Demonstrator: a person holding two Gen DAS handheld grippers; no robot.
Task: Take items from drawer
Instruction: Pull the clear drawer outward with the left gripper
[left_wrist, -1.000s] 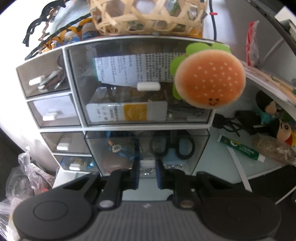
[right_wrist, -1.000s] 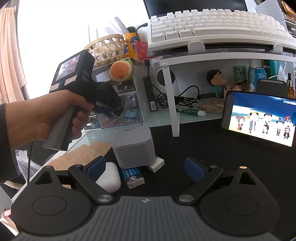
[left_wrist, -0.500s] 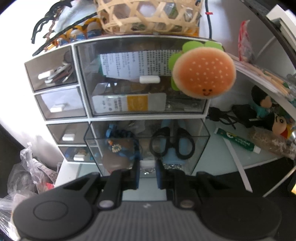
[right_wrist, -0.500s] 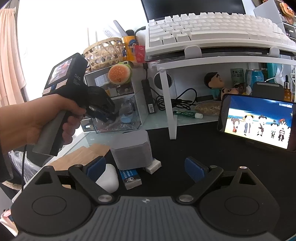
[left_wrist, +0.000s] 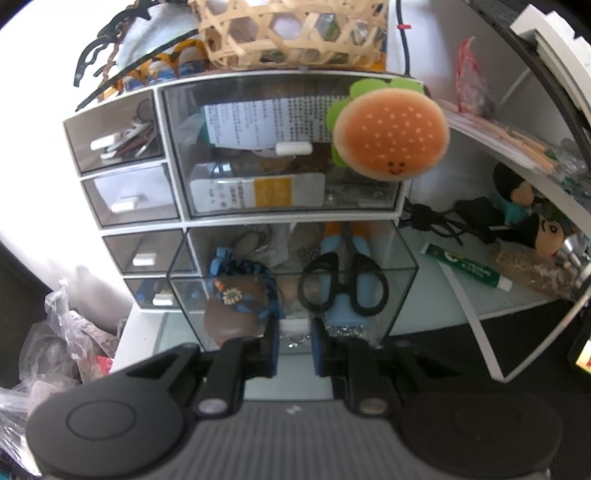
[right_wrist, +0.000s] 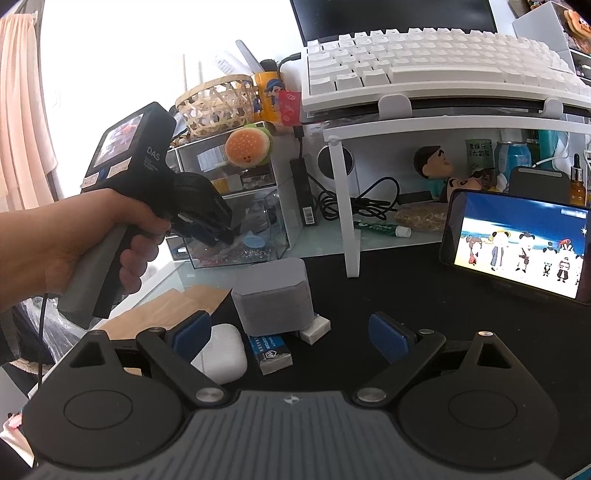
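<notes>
**Drawer drawn out, left gripper on its pull**

Desk setting, cluttered. A black mat (right_wrist: 424, 295) covers the near work surface; a pale glass-like top (left_wrist: 436, 295) lies under the drawer unit (left_wrist: 173, 206), a white-framed cabinet with smoky clear fronts. A woven basket (left_wrist: 291, 33) sits on top of the unit, and a plush burger (left_wrist: 391, 138) hangs at its upper right corner. Bright window light at left washes out the wall; a pale curtain (right_wrist: 18, 110) hangs at the far left.

The bottom drawer (left_wrist: 402, 280) stands pulled out toward the camera. Inside it: black-handled scissors (left_wrist: 343, 286) on the right, a brown pouch (left_wrist: 236, 306) with blue trim on the left.

Left gripper (left_wrist: 294, 345): fingers pinched on the drawer's white handle (left_wrist: 294, 325), nearly closed around it. A hand (right_wrist: 85, 243) holds this tool, seen from the right wrist view.

Right gripper (right_wrist: 291, 336): fingers spread wide, holding nothing, hovering over the mat above a grey block (right_wrist: 273, 299), a white case (right_wrist: 221, 352) and an eraser (right_wrist: 271, 352).

A white riser shelf (right_wrist: 443, 125) carries a white keyboard (right_wrist: 424, 62). A phone (right_wrist: 517, 243) with a lit screen leans at right.
</notes>
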